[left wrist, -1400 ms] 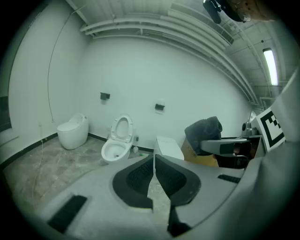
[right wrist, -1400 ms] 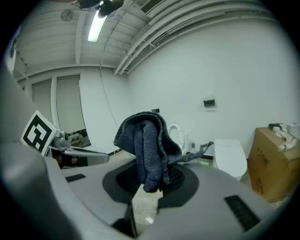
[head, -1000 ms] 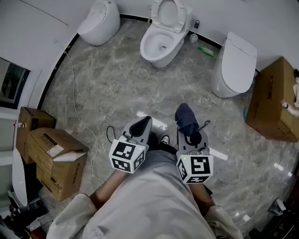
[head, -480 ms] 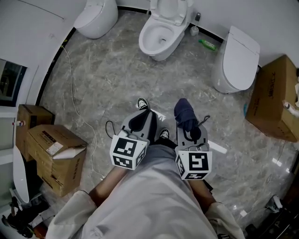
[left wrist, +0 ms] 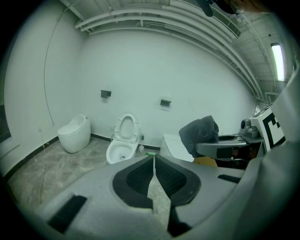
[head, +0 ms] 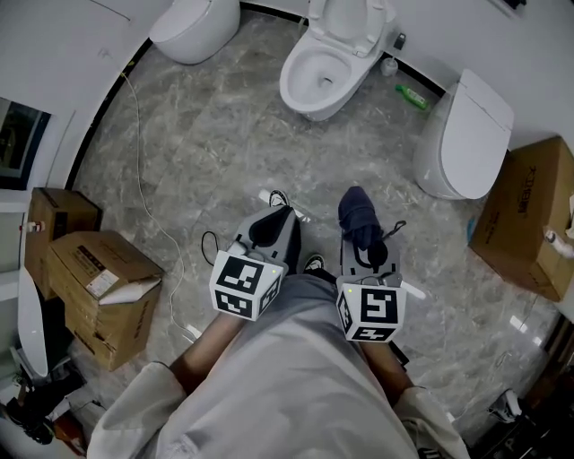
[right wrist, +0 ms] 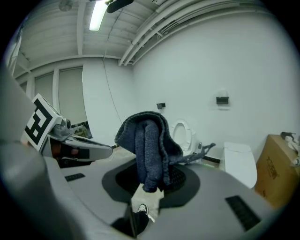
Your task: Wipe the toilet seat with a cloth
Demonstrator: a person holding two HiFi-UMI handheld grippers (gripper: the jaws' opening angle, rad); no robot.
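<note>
The white toilet (head: pixel 325 70) stands at the far wall with its seat ring raised (left wrist: pixel 127 126); it also shows behind the cloth in the right gripper view (right wrist: pixel 183 136). My right gripper (head: pixel 362 238) is shut on a bunched dark blue cloth (head: pixel 359 218), which rises from between its jaws (right wrist: pixel 147 140) and hides the fingertips. The cloth shows too in the left gripper view (left wrist: pixel 201 133). My left gripper (head: pixel 276 218) is shut with nothing in it, its pads (left wrist: pixel 140 176) pressed together. Both grippers hang side by side over the marble floor, well short of the toilet.
A rounded toilet (head: pixel 193 27) stands at the far left and a toilet with its lid down (head: pixel 466 134) at the right. Cardboard boxes sit at the left (head: pixel 103 300) and right (head: pixel 529 220). A green bottle (head: pixel 413 97) and a cable (head: pixel 148 206) lie on the floor.
The person has stepped forward, carrying both grippers nearer the toilets. A shoe now shows just ahead of the left gripper. The cloth stays in the right gripper.
</note>
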